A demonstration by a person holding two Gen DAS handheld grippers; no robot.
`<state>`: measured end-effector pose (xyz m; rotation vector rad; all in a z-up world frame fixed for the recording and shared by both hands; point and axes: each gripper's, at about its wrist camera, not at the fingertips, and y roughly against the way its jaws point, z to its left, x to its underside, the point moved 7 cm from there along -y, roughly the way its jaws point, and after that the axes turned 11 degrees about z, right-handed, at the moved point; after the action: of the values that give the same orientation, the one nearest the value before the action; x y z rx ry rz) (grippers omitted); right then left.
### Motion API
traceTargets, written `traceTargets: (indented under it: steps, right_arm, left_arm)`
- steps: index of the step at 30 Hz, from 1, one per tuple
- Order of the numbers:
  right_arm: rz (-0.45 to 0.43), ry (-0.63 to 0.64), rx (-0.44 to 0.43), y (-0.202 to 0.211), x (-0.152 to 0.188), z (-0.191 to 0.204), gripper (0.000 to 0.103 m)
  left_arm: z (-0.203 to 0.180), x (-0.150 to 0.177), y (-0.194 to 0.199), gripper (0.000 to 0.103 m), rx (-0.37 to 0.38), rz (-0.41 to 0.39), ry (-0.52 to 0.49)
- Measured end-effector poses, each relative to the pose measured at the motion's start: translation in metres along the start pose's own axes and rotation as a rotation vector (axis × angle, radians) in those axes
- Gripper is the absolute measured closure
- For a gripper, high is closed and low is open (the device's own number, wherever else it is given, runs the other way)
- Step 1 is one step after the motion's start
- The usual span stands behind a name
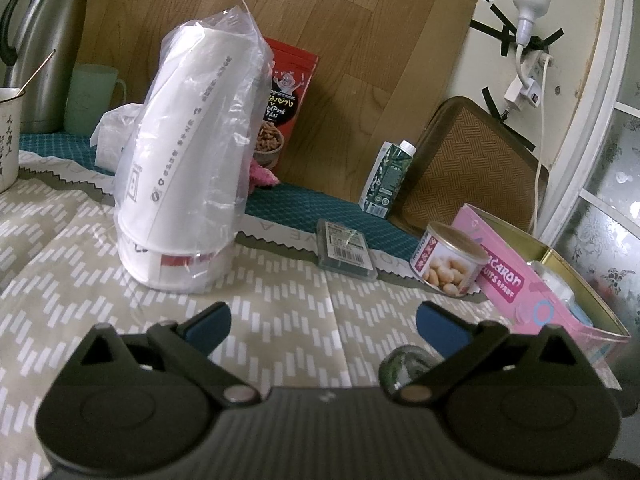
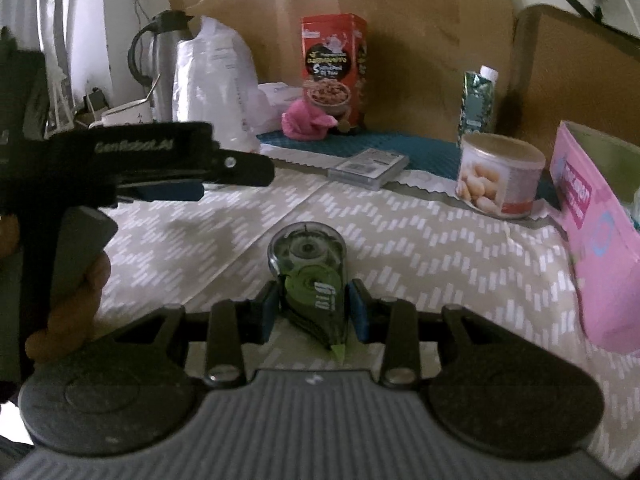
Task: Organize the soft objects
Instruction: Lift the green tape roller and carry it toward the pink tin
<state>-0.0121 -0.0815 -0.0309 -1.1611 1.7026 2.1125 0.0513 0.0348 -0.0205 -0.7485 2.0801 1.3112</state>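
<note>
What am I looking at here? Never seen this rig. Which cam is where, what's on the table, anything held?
No robot arm: a person holds a two-finger gripper in each hand, and each gripper carries a fisheye camera looking forward along its fingers.

Left wrist view: the left gripper is open with nothing between its blue pads, above a patterned cloth. Ahead stand a stack of paper cups in a plastic bag, a red snack pouch, a small carton, a flat plastic case, a can and an open pink tin.

Right wrist view: the right gripper is closed on a green correction tape dispenser. The left gripper shows side-on at the left, with the person's fingers on its handle. A pink soft item lies by the pouch.
</note>
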Motion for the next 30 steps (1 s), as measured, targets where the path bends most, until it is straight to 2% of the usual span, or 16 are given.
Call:
traceTargets:
  steps: [22, 30]
  right_arm:
    - [-0.015, 0.012, 0.011, 0.0006, 0.0016, 0.0020, 0.063]
    - [-0.009, -0.106, -0.083, 0.0083, 0.0055, -0.0031, 0.063]
  left_arm:
    - [-0.0011, 0.0009, -0.0022, 0.001, 0.013, 0.019, 0.001]
    - [-0.0009, 0.0073, 0.0026, 0.001, 0.071, 0.091, 0.074]
